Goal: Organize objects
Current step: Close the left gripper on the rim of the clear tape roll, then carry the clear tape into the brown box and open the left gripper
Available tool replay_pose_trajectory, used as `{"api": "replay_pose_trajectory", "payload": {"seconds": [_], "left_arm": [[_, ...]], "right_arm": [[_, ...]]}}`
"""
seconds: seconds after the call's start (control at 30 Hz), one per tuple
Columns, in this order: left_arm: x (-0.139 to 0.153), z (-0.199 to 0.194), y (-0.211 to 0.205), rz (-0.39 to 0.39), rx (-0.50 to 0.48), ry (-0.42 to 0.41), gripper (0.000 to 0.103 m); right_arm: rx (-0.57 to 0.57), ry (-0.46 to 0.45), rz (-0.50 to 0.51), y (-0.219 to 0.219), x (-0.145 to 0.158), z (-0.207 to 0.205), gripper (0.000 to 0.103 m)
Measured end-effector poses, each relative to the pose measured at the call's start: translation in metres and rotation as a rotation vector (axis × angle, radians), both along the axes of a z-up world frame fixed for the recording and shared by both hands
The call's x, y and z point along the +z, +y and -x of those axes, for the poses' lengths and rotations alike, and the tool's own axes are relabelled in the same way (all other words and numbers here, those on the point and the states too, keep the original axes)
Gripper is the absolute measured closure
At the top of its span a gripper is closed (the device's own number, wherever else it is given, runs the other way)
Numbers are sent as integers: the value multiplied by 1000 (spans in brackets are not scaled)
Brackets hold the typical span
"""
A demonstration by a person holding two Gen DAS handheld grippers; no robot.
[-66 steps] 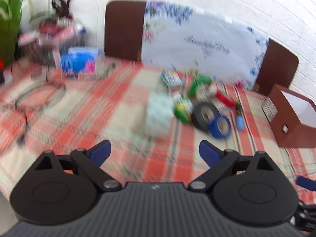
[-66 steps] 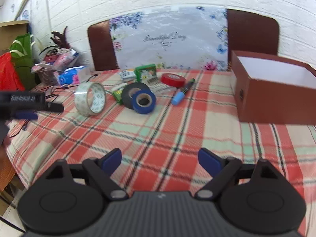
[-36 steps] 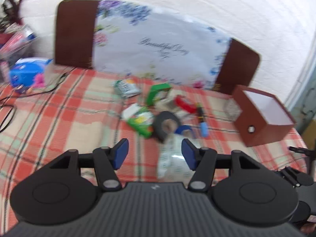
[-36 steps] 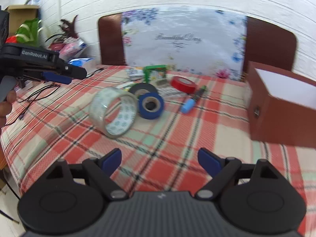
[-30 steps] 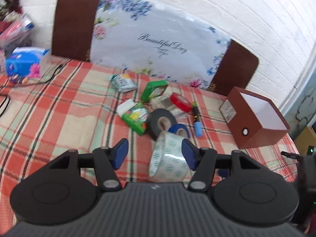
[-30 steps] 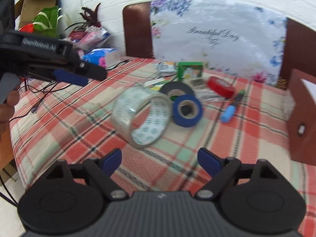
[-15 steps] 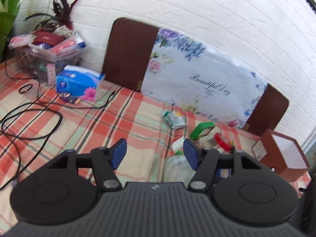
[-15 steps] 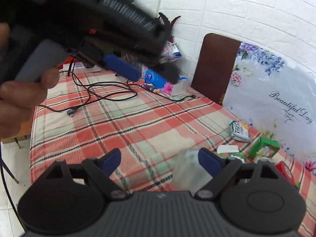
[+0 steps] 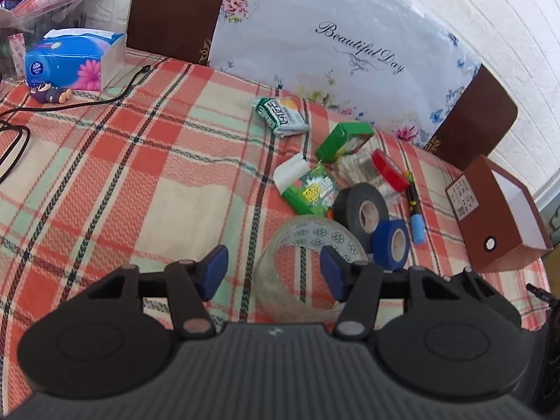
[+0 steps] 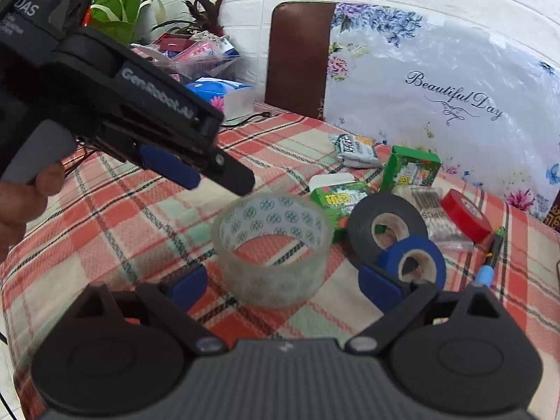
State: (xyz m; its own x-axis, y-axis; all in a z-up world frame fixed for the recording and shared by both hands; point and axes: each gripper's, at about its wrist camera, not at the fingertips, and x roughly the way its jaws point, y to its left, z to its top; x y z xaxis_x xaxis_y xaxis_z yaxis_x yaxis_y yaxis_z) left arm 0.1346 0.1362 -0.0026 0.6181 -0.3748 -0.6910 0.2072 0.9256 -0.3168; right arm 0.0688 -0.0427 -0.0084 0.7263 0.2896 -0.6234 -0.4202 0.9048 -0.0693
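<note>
The clear tape roll (image 10: 273, 248) stands on the plaid counter (image 10: 140, 231), its hole facing up and tilted toward the cameras. The right gripper (image 10: 283, 285) straddles it, jaws wide and just opening, not pressing. The left gripper (image 9: 273, 273), jaws partly open and just narrowing, hangs over its rim

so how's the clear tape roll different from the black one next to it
The clear tape roll is see-through with a printed pattern, while the black tape roll is opaque and plain. The clear roll looks larger with a wide hole; the black roll has a thicker winding around a small pale core. The clear roll stands apart on the plaid tablecloth; the black roll sits against the blue tape roll. Both are tape rolls tipped on the cloth.
</note>
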Motion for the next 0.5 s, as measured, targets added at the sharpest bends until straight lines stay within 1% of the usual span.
{"api": "replay_pose_trajectory", "payload": {"seconds": [0.03,0.1,0.13,0.17,0.2,0.23,0.27,0.33,0.37,0.5], "left_arm": [[-1,-1,-3,-16,-12,0,44],[-6,-6,-12,-71,-25,13,49],[-10,-9,-16,-111,-25,20,56],[-15,-11,-20,-156,-26,23,66],[-20,-13,-23,-177,-30,31,69],[-23,-15,-22,-157,-28,49,78],[-22,-14,-21,-132,-26,57,85],[-14,-5,-30,-151,-23,43,86],[-11,0,-35,-147,-29,38,86],[-8,25,-68,-134,-100,42,85]], "right_arm": [[11,-7,0,0,-2,0,5],[19,-9,14,6,-7,-3,5],[20,-1,19,9,-11,-8,5],[19,1,23,11,-15,-13,5],[17,0,34,15,-20,-19,6],[13,1,56,18,-26,-26,13],[22,18,63,20,-30,-31,13],[10,23,45,18,-29,-29,14],[3,19,42,15,-26,-24,14],[-39,24,45,-15,-18,5,14]]}}
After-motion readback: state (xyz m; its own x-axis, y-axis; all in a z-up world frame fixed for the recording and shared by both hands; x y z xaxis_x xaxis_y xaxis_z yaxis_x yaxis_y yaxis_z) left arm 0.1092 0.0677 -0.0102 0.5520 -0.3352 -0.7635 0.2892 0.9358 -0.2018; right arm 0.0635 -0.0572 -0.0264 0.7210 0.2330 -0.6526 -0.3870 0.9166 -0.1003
